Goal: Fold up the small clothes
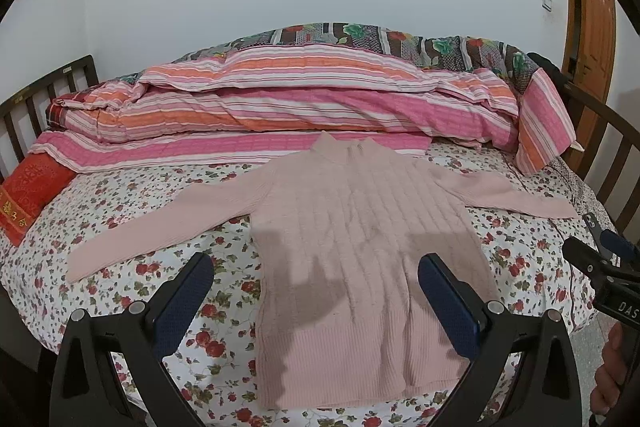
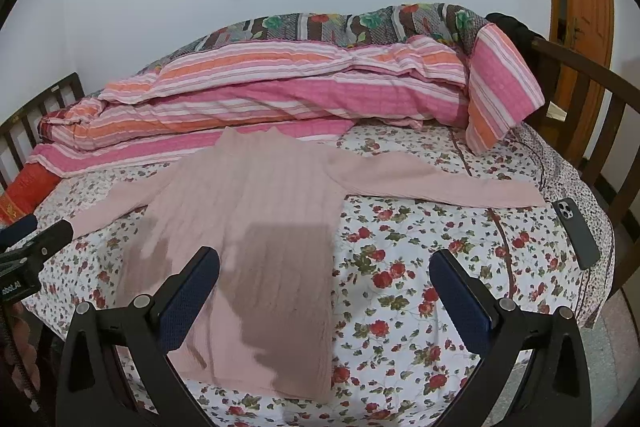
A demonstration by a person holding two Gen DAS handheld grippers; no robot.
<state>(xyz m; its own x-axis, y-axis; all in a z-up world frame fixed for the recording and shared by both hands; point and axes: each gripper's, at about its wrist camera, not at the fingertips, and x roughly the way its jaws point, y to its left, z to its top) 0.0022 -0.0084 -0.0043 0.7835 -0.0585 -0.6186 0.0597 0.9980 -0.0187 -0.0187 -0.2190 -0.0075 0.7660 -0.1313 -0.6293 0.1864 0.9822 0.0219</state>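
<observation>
Sweater (image 1: 360, 227): pink ribbed knit, matt, soft. Bed sheet (image 1: 120, 211): floral printed cloth; quilt (image 1: 280, 107): striped, stitched. Left gripper (image 1: 316, 303) frame matt black plastic, pads (image 1: 182, 307) textured blue.

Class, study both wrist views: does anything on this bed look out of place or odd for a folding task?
A dark smartphone lies on the floral sheet near the pink sweater's right cuff, where it doesn't belong. The sweater itself lies flat, sleeves spread.

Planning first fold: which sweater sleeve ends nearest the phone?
The right sleeve: its cuff stops beside the phone near the bed's edge; the left sleeve points toward the red pillow.
</observation>
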